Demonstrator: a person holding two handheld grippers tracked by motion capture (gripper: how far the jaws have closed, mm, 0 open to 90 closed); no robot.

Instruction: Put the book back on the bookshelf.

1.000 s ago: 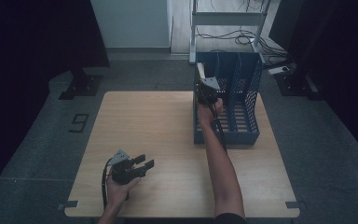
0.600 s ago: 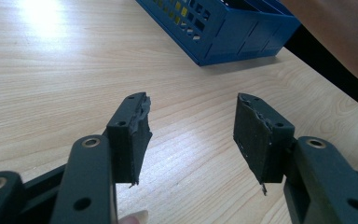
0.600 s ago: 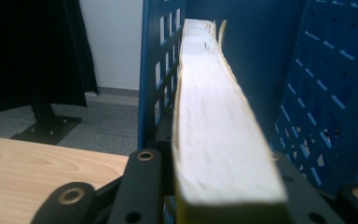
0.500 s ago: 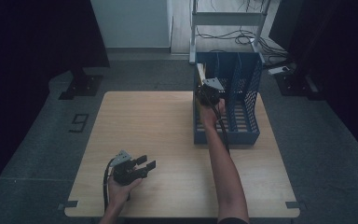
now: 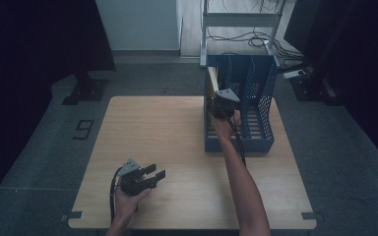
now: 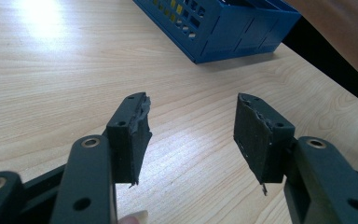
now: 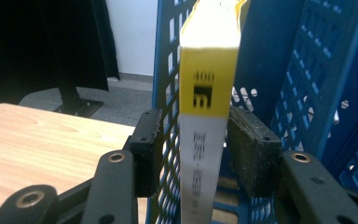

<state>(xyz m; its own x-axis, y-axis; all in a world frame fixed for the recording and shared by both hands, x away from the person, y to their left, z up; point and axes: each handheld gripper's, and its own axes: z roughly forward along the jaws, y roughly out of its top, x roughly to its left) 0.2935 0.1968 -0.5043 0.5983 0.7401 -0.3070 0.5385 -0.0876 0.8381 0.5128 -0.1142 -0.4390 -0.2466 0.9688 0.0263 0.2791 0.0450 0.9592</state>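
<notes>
The thick yellow-and-white book (image 7: 207,116) stands upright, spine toward the person and long axis vertical, in the leftmost slot of the blue perforated plastic file rack (image 5: 261,105) at the far right of the pale wooden desk (image 5: 167,137); the rack's other slots look empty. The right tool (image 5: 222,105) is straight in front of the spine, and its jaws, which have just been opening, straddle the book with small gaps either side, no longer pressing it. The left tool (image 5: 150,176) rests well apart near the desk's front edge, jaws spread on nothing.
</notes>
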